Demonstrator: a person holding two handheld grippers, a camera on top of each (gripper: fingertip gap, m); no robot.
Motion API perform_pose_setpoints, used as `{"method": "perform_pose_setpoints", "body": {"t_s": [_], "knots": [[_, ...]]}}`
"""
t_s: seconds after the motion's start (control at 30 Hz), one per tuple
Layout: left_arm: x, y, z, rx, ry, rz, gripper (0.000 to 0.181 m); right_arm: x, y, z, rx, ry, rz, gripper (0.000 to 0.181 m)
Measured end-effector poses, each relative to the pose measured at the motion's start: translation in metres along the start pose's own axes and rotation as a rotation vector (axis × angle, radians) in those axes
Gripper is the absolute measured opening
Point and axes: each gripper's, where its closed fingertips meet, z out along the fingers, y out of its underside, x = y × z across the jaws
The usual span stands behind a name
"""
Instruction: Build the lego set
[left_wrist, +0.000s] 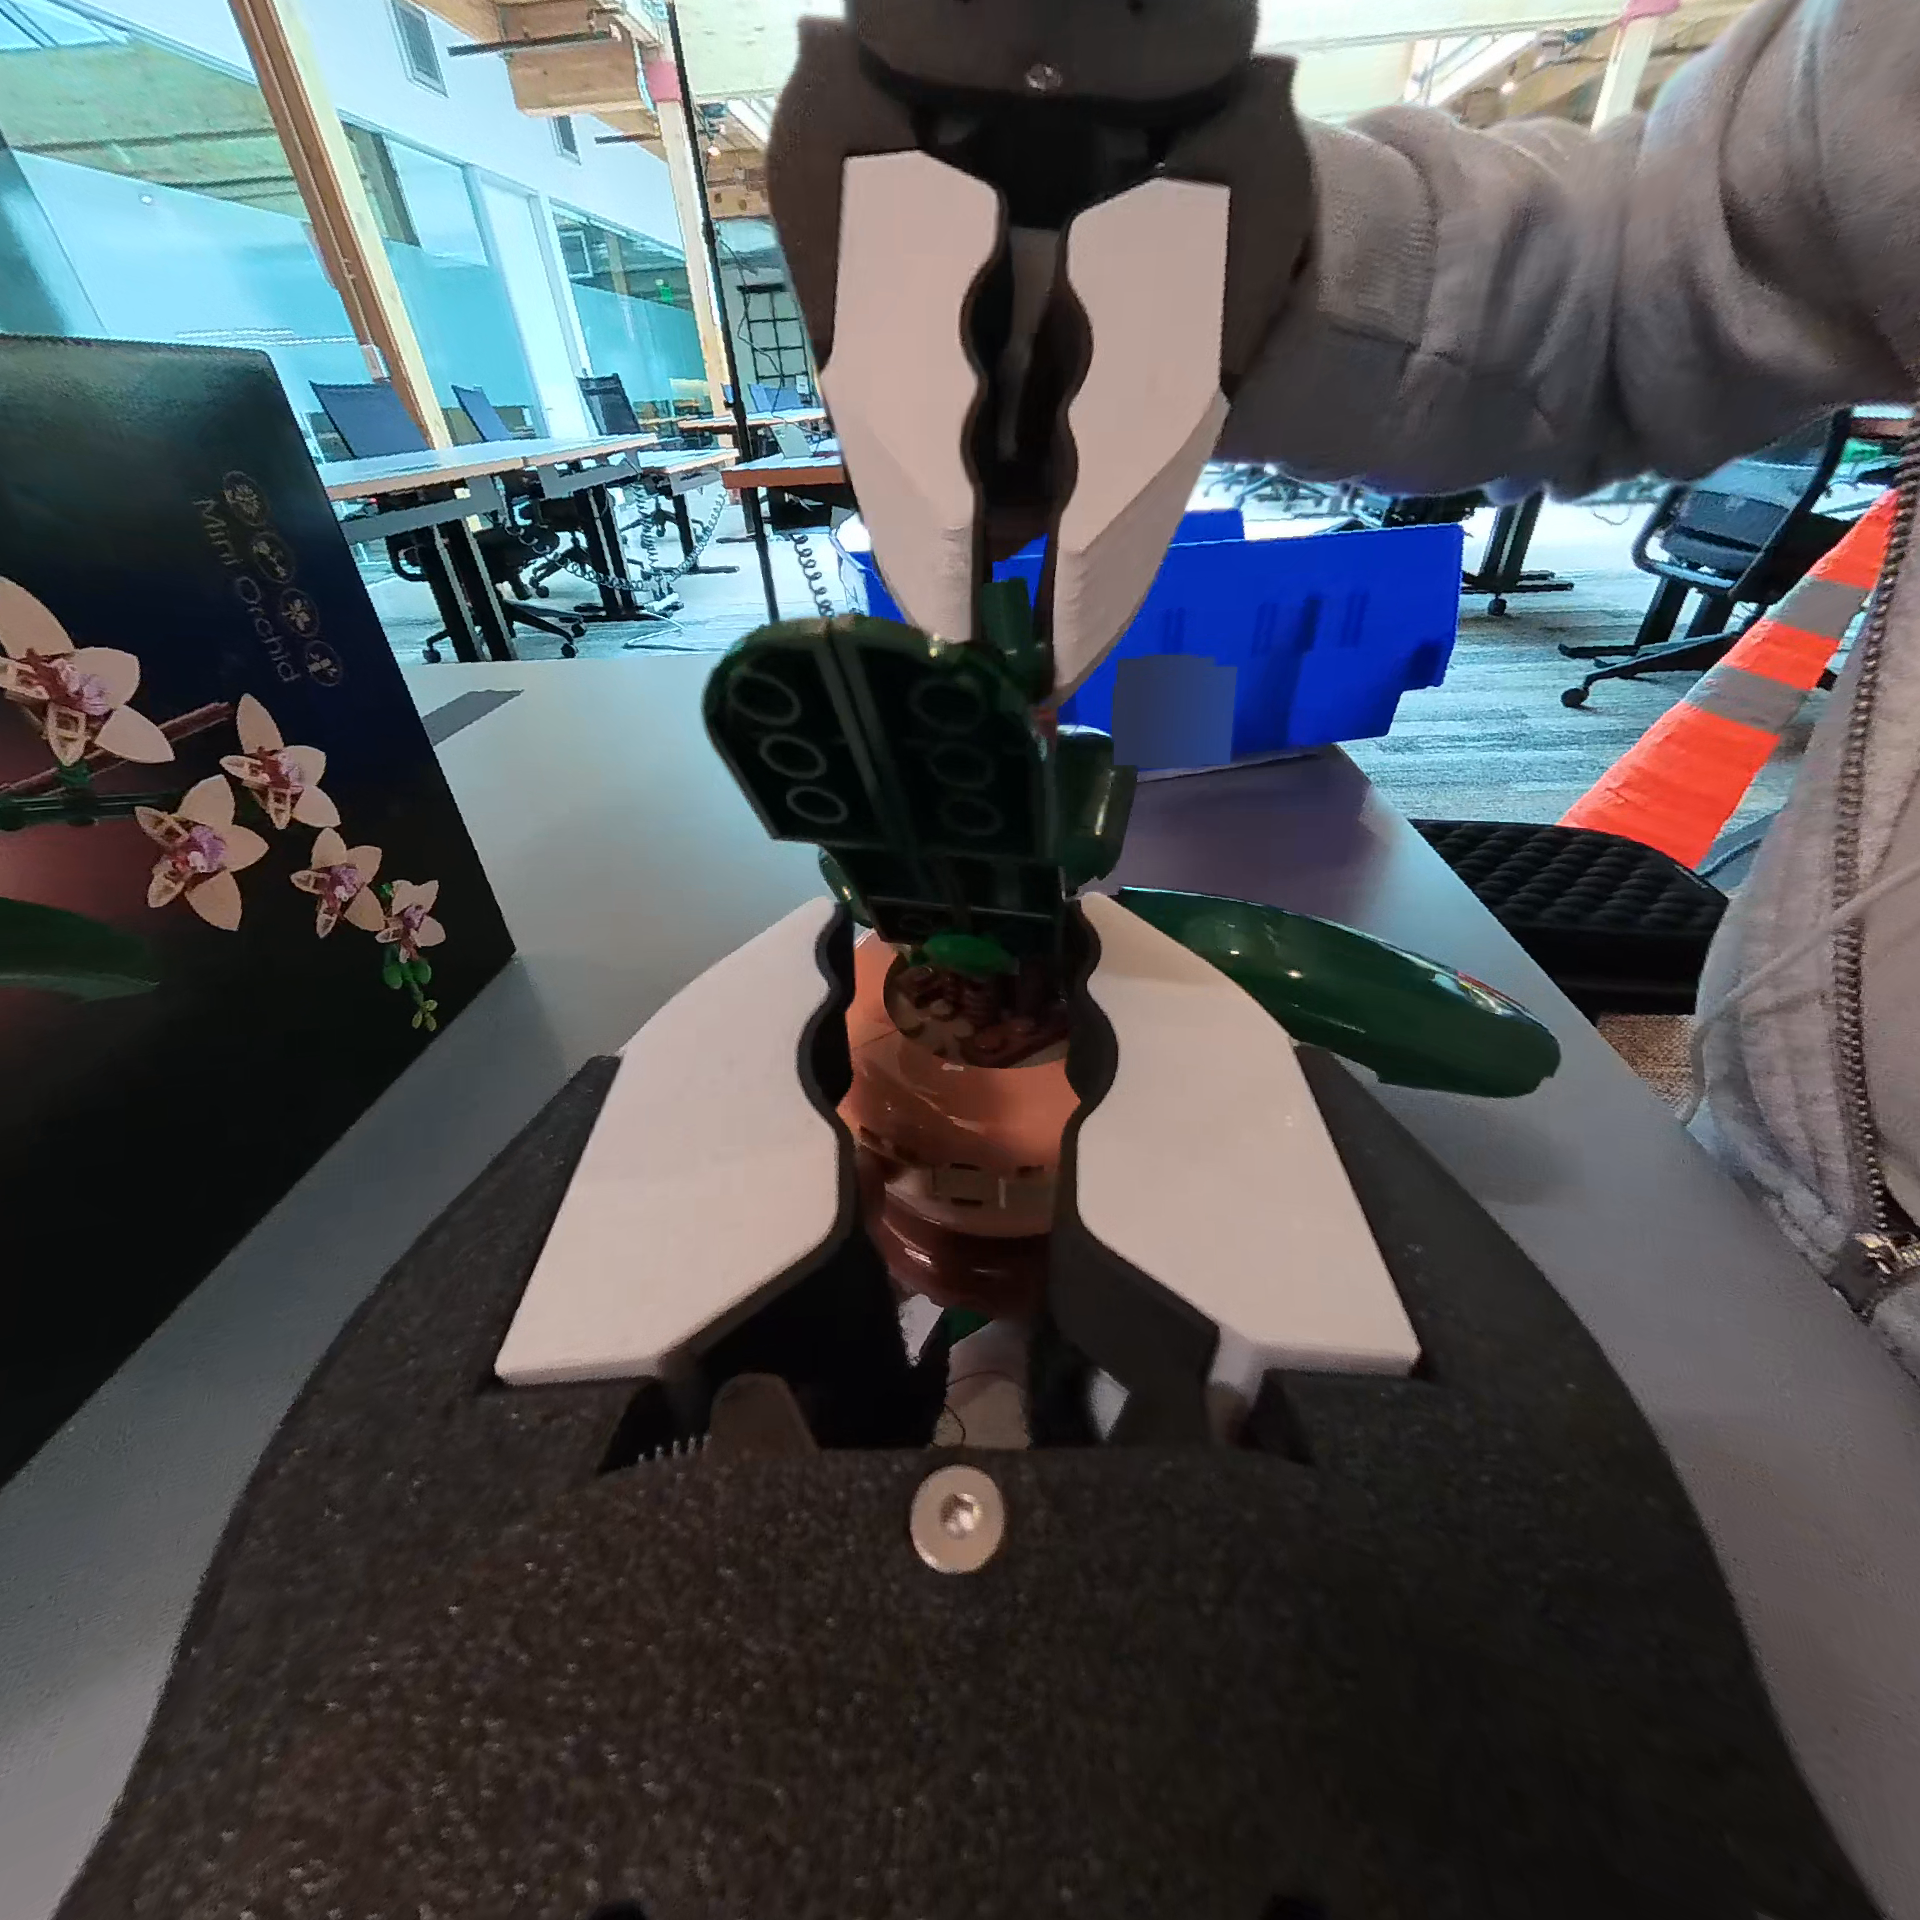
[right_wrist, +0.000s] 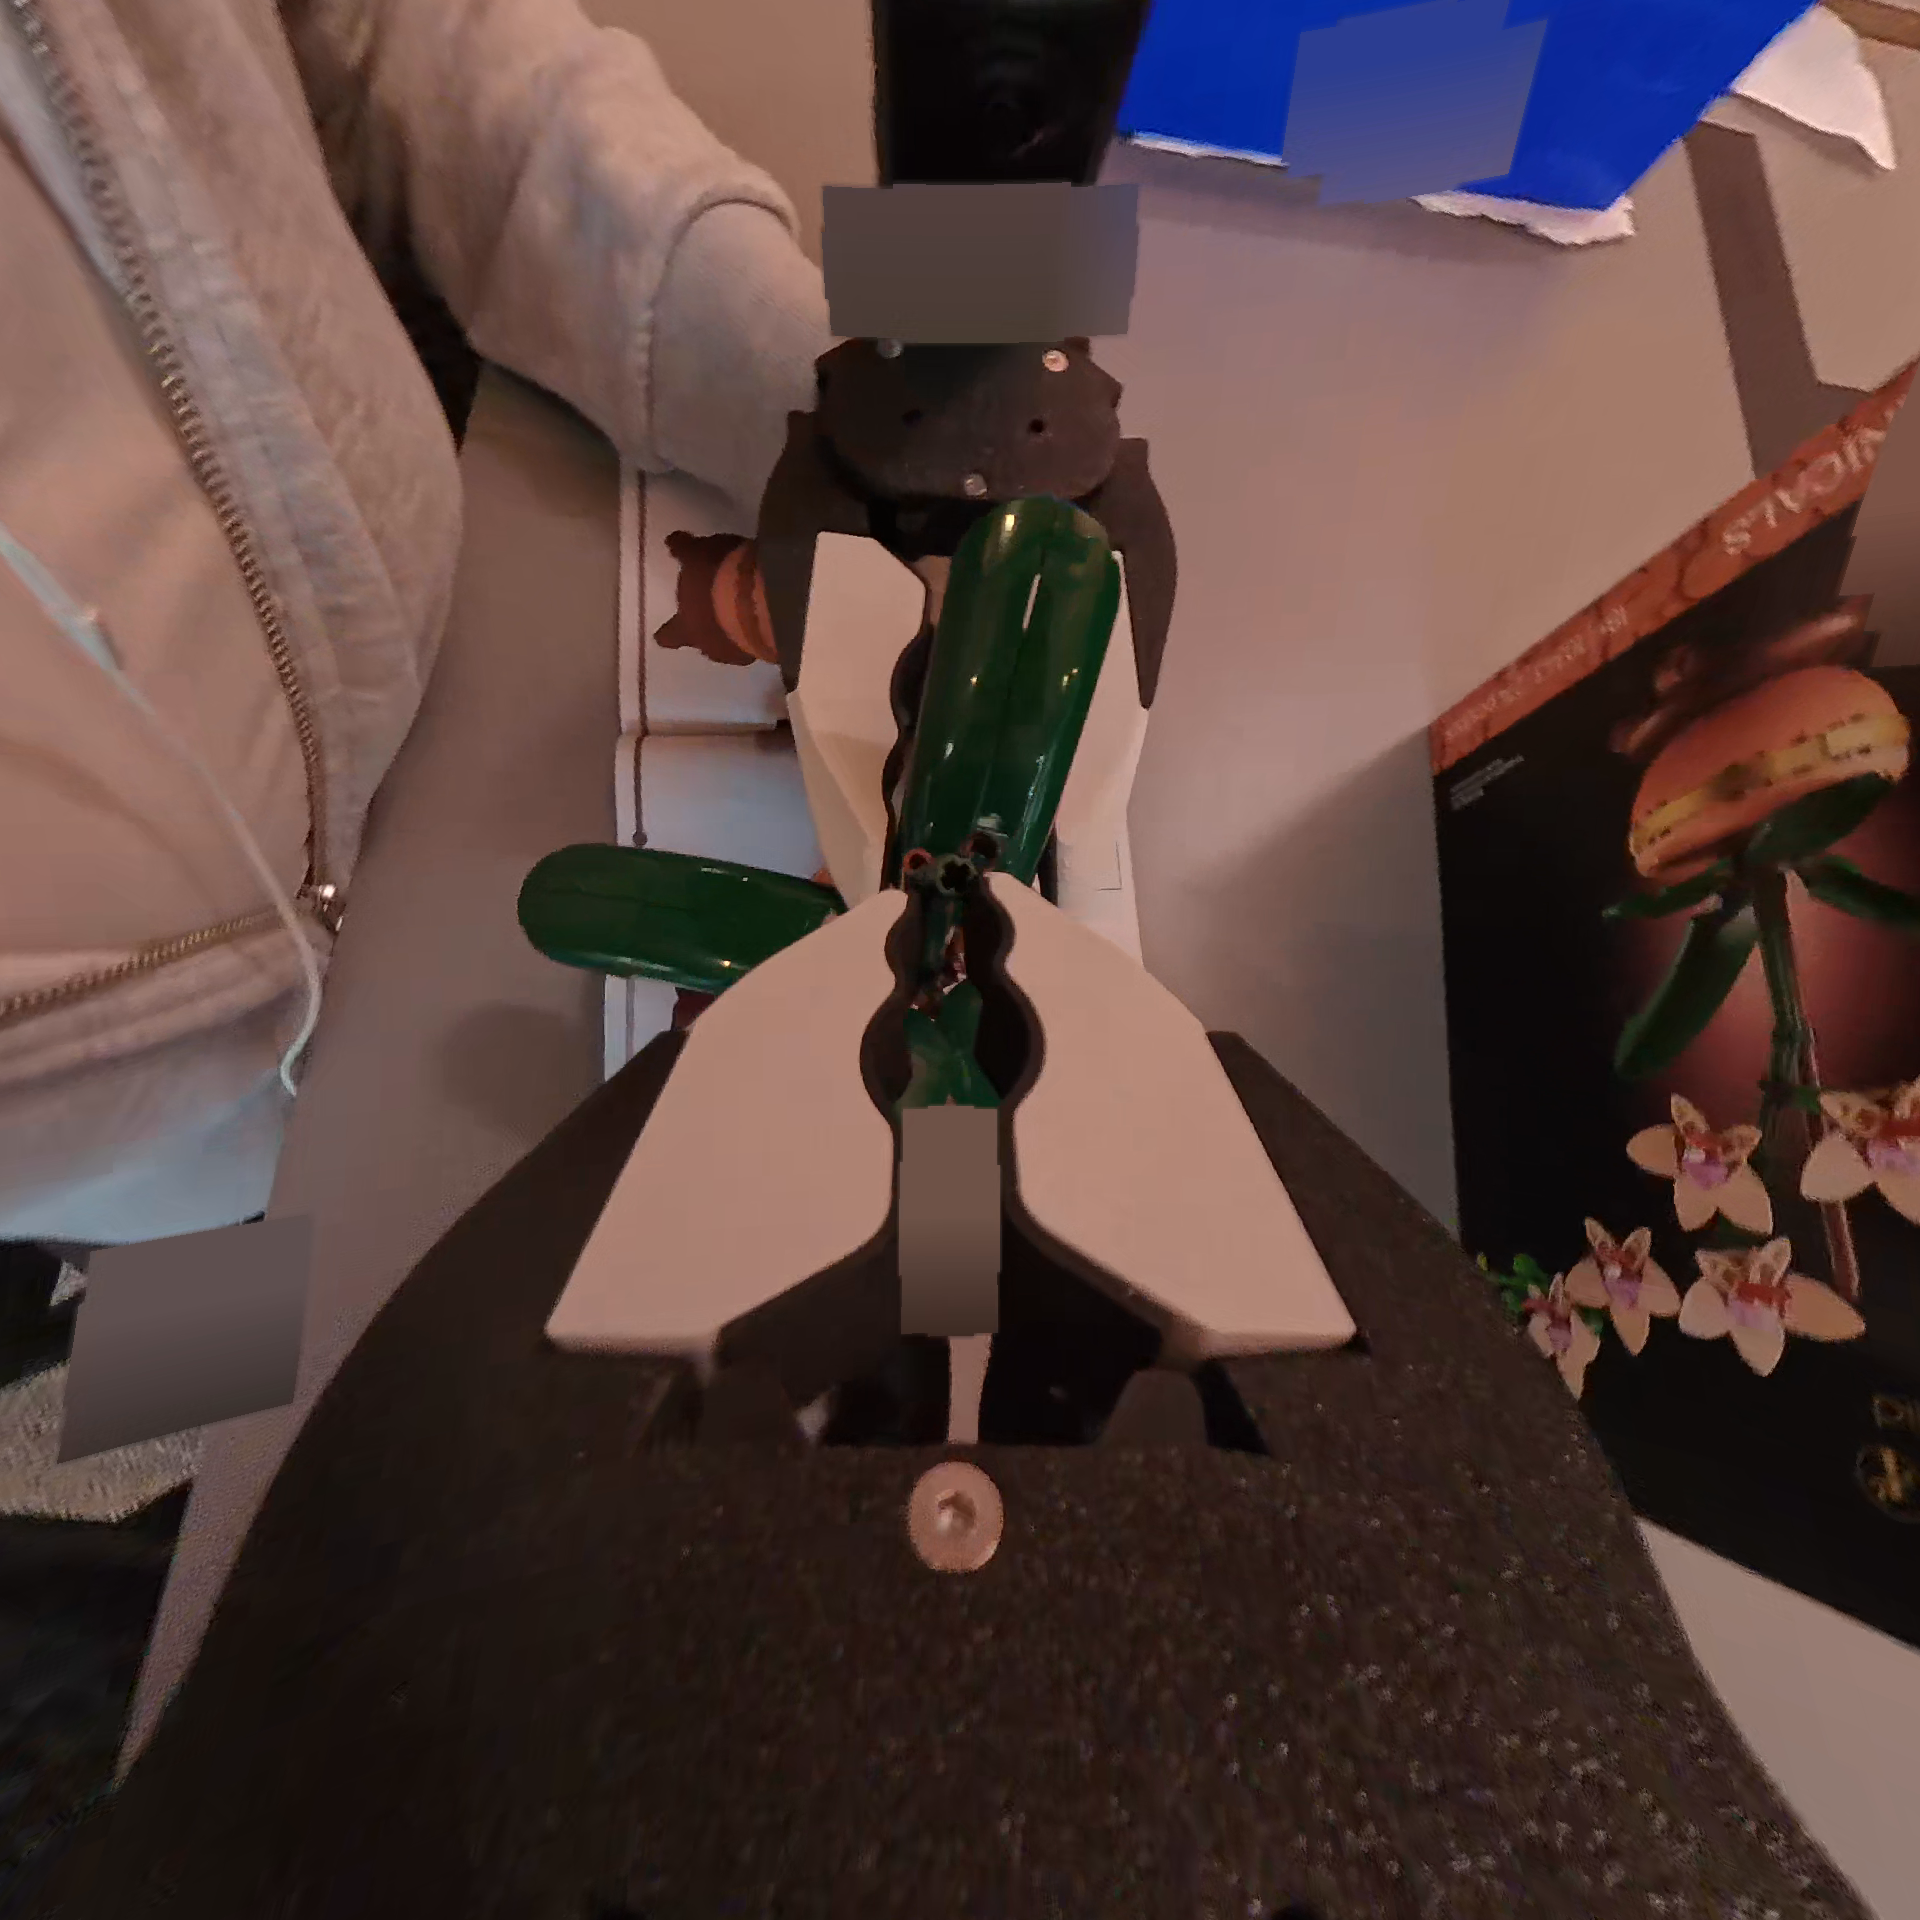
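Note:
My left gripper (left_wrist: 961, 935) is shut on a pink and brown lego flower pot (left_wrist: 935, 1101) and holds it over the grey table (left_wrist: 582, 831). A dark green leaf (left_wrist: 873, 769) stands up from the pot with its underside towards the camera. A second leaf (left_wrist: 1340, 987) sticks out to the right. My right gripper (left_wrist: 1013, 644) comes down from above, shut on a thin green stem (left_wrist: 1003, 608) at the pot's top. In the right wrist view my right gripper (right_wrist: 943, 894) pinches the stem (right_wrist: 940, 914), with both leaves (right_wrist: 997, 686) (right_wrist: 665, 914) beyond it.
The set's dark box (left_wrist: 208, 779) with orchid pictures stands at the left, also in the right wrist view (right_wrist: 1683, 987). A blue bin (left_wrist: 1299, 634) sits at the table's far side. A white booklet (right_wrist: 707, 769) lies under the pot. An orange cone (left_wrist: 1745, 707) stands at the right. The tips of both grippers are at nearly the same place.

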Motion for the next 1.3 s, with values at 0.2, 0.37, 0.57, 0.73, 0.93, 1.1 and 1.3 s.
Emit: {"method": "perform_pose_setpoints", "body": {"t_s": [0.2, 0.37, 0.57, 0.73, 0.93, 1.1, 1.3], "knots": [[-0.0004, -0.0002, 0.0002, 0.002, -0.008, 0.006, 0.036, 0.0014, 0.0009, -0.0006, -0.003, -0.117, -0.045, 0.006], [-0.0017, -0.0009, 0.0013, 0.003, -0.031, 0.023, 0.038, 0.0044, 0.0009, -0.0036, -0.042, -0.04, 0.165, 0.025], [-0.0023, -0.0011, 0.0013, 0.006, -0.039, 0.026, 0.038, 0.0019, -0.0019, -0.0045, -0.122, 0.071, 0.356, 0.01], [-0.0024, -0.0012, 0.0012, 0.009, -0.046, 0.035, 0.039, 0.0015, -0.0032, -0.0043, -0.188, 0.096, 0.403, 0.011], [-0.0019, -0.0013, 0.0014, 0.01, -0.049, 0.045, 0.038, 0.001, -0.0023, -0.0045, -0.247, 0.097, 0.319, 0.009], [-0.0011, -0.001, 0.0014, 0.01, -0.037, 0.04, 0.036, 0.001, -0.0023, -0.0044, -0.266, 0.035, 0.119, 0.009], [-0.0012, -0.0009, 0.0013, 0.01, -0.031, 0.034, 0.035, 0.0016, -0.0002, -0.0056, -0.291, -0.079, -0.078, 0.007]]}}
